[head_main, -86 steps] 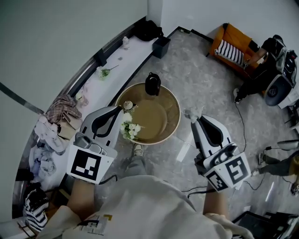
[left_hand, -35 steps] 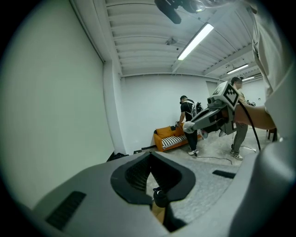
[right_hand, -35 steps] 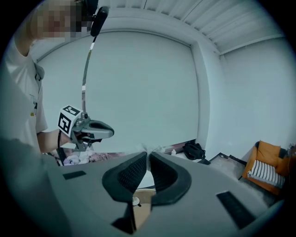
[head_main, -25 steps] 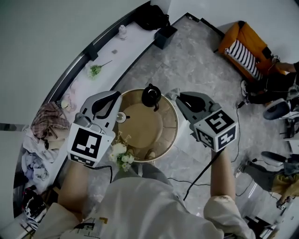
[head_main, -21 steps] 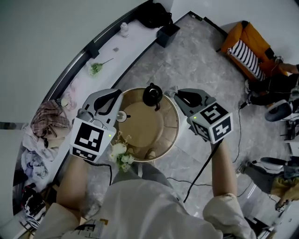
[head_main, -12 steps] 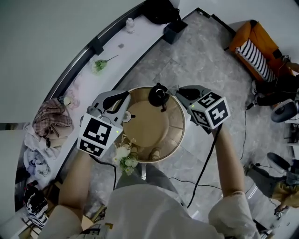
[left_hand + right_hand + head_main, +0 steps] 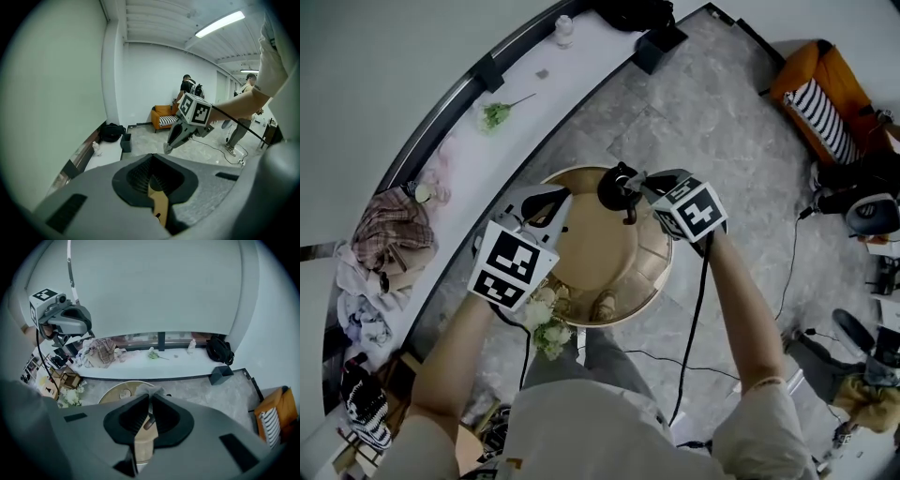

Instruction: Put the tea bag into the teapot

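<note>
While the left gripper [image 7: 562, 199] is hanging over the left side of the round tabletop [image 7: 649, 281] with its jaws closed together on nothing, the right gripper [image 7: 640, 183] is finishing a long swing inward. A few seconds ago it was waiting out over the floor, well to the right of the tabletop. Half a second ago it was drawing up just beside the black teapot [image 7: 615, 187]. Now its tips are reaching the pot's right flank, touching it or nearly so as far as the head view is telling. Its jaws are pinching the tea bag [image 7: 149, 391], a small pale crumpled wad showing right at their tips in the right gripper view, so the bag is riding in the air at the pot and is not yet going inside. To my eye the carry is all but ending and the drop is coming next. I cannot tell whether the pot's mouth is standing open, since nothing here is showing its top clearly.
</note>
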A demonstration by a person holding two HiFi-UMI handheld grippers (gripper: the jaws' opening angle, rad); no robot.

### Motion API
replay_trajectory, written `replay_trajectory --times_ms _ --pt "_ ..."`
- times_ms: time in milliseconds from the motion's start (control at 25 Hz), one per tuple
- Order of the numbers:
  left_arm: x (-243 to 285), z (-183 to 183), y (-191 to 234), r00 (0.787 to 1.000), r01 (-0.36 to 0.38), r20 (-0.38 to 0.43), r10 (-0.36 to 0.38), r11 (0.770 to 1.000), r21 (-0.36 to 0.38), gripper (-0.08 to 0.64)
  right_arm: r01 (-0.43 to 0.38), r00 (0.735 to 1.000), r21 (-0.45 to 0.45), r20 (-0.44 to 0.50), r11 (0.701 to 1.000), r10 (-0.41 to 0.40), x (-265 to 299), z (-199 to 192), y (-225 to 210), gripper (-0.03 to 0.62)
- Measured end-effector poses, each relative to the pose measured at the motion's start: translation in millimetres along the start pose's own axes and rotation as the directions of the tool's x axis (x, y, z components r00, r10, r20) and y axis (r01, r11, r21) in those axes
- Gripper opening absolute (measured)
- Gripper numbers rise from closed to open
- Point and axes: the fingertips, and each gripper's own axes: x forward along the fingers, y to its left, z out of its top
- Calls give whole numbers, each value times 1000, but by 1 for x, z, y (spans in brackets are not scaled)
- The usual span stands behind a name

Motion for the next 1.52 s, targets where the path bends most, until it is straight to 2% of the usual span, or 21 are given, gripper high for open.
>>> replay_trajectory --times_ms 160,520,680,1120,1400,1480,1520 --pt "21 -24 4 999 18 -33 -19 999 -37 8 -2 998 17 -55 1000 2 38 -16 -8 29" --pt "60 -69 4 995 48 -86 -57 993 -111 8 31 986 -25 -161 999 -35 101 -49 -21 29" --pt "79 -85 0 993 74 -85 -85 988 -133 8 48 979 -43 -198 998 -55 128 -62 -26 29" --pt "102 -108 0 987 103 -109 -121 982 -157 8 50 963 -34 -265 998 -57 180 -87 -38 29" --pt "103 -116 0 985 106 -114 -126 980 -169 8 74 946 15 -317 997 -66 193 -107 -38 29" --pt "103 -117 1 986 103 -112 -124 979 -174 8 68 952 20 -301 998 -59 196 -105 -37 45" --pt "102 -117 1 986 103 -110 -124 979 -176 8 63 955 24 -292 998 -54 197 -105 -36 73"
